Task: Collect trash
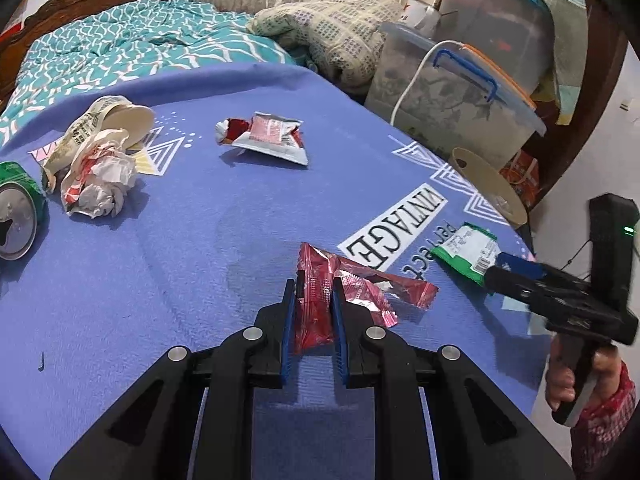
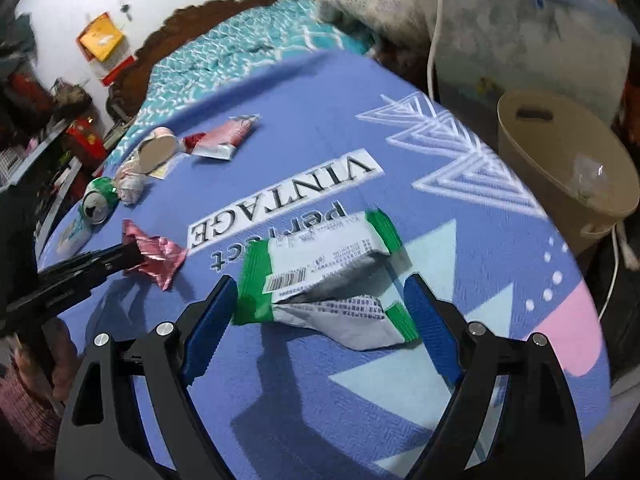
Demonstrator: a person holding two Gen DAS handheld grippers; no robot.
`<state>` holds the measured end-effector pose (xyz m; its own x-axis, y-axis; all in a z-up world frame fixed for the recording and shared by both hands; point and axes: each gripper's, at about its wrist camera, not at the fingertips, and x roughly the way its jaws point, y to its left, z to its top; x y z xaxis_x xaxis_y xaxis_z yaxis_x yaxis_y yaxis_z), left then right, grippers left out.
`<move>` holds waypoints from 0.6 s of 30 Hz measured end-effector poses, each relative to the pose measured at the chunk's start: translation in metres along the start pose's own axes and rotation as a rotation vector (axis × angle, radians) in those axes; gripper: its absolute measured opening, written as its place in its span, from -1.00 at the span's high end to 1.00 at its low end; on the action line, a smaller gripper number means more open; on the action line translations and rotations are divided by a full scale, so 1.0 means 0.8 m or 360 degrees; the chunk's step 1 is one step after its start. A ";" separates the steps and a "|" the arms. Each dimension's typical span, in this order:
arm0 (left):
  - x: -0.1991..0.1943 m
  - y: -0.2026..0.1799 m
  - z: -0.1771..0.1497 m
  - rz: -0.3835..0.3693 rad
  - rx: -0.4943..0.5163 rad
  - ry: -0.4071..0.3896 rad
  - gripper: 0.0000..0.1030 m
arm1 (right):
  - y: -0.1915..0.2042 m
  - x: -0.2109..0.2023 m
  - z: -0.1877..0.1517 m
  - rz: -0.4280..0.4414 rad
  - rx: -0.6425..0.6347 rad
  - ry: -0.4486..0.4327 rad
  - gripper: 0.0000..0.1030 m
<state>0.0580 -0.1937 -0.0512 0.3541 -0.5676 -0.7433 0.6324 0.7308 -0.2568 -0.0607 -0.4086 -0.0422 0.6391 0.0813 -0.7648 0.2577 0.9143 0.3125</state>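
Note:
My left gripper [image 1: 314, 286] is shut on a crumpled red foil wrapper [image 1: 316, 304] on the blue printed cloth [image 1: 200, 260]; the wrapper also shows in the right wrist view [image 2: 156, 256]. My right gripper [image 2: 320, 284] is open, its fingers on either side of a green-and-white wrapper [image 2: 320, 276], which also shows in the left wrist view [image 1: 466, 250]. A tan bin [image 2: 560, 168] stands off the right edge of the surface. Farther off lie a red-and-white packet [image 1: 268, 138], a crumpled paper wad [image 1: 100, 180], a crushed paper cup [image 1: 104, 124] and a green can [image 1: 16, 216].
Clear plastic storage boxes [image 1: 452, 80] with a white cable stand behind the bin. A teal quilt [image 1: 120, 48] and a patterned blanket [image 1: 328, 28] lie beyond the blue cloth. The cloth's edge drops off at the right, near the bin.

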 end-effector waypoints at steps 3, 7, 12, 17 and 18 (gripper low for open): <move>-0.005 0.002 -0.001 -0.0035 -0.0003 -0.0033 0.70 | 0.003 0.000 -0.001 -0.0041 -0.0020 0.0037 -0.65; -0.008 0.002 -0.001 -0.0050 -0.0007 -0.0047 0.70 | 0.017 0.005 -0.005 -0.0131 -0.0123 0.0070 -0.66; -0.009 0.001 -0.001 -0.0048 0.0001 -0.0050 0.70 | 0.022 0.009 -0.001 -0.0101 -0.0186 0.0092 -0.69; -0.006 0.002 -0.001 -0.0036 -0.0005 -0.0037 0.69 | 0.019 0.007 0.003 0.0025 -0.0230 0.0109 -0.70; -0.004 0.002 -0.001 -0.0032 -0.0004 -0.0026 0.69 | 0.016 0.005 0.002 0.0054 -0.0235 0.0096 -0.70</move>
<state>0.0572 -0.1905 -0.0493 0.3523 -0.5883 -0.7279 0.6379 0.7200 -0.2732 -0.0536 -0.3968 -0.0407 0.5999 0.1325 -0.7891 0.1248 0.9586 0.2559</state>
